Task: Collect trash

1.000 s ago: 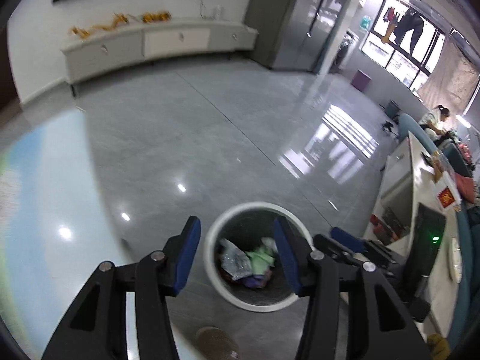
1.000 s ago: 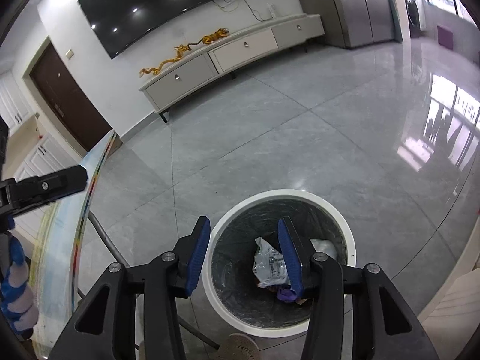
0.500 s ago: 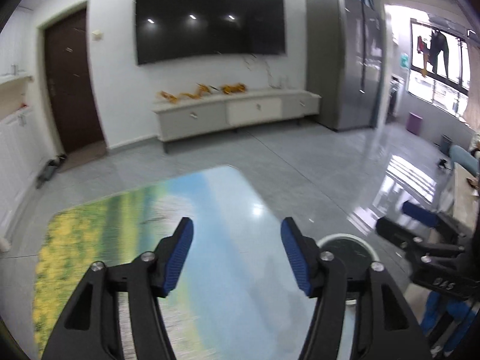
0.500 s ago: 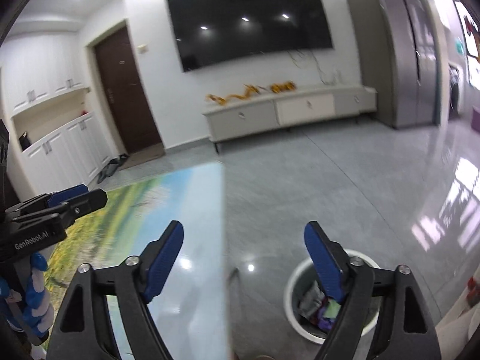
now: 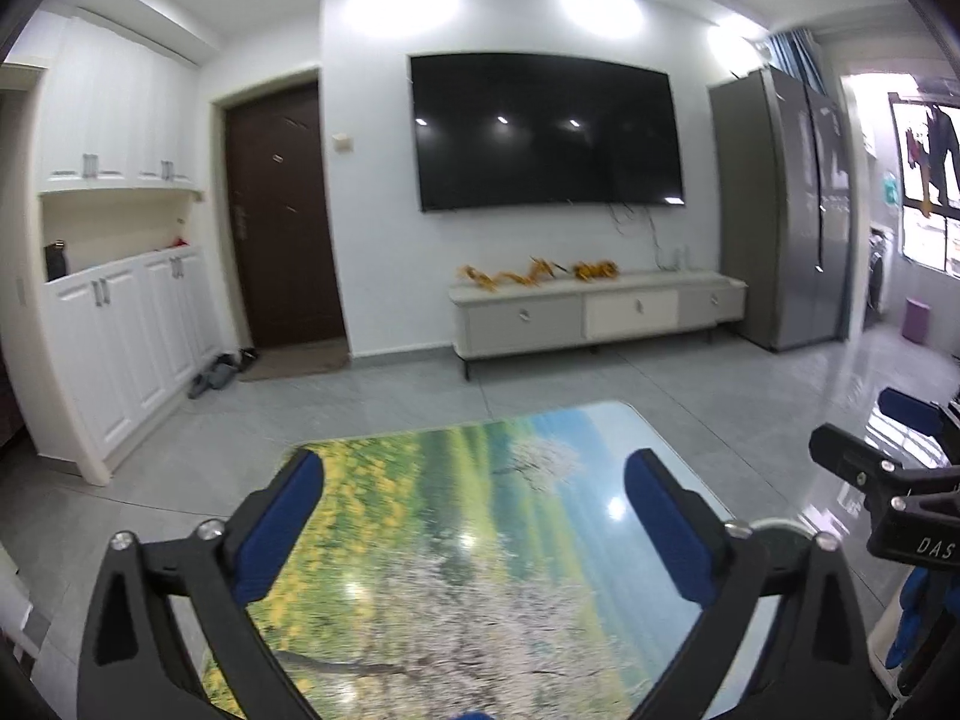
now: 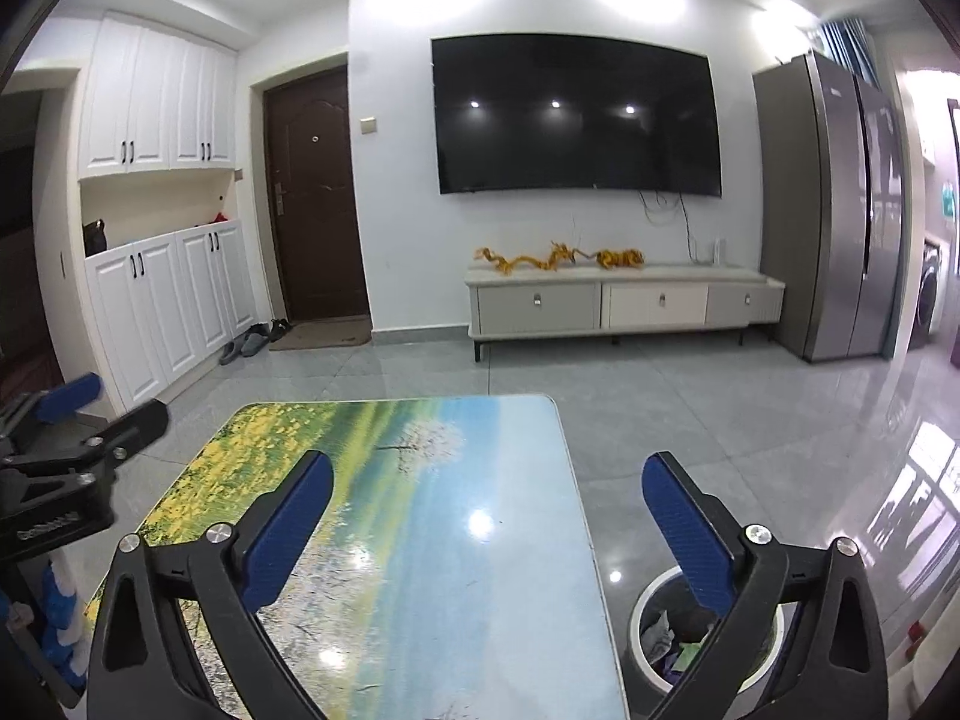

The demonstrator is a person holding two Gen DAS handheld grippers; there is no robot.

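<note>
Trash sits in white bin [image 6: 651, 639] on floor just beside table [image 6: 456, 540]. Tabletop shows no litter left. Left gripper [image 5: 471, 528], right gripper [image 6: 486, 522] jaws opening, nothing between. Collection looks finished.

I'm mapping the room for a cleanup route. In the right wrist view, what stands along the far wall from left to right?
White cabinets → dark door → wall-mounted TV → low TV console → tall grey fridge.
</note>
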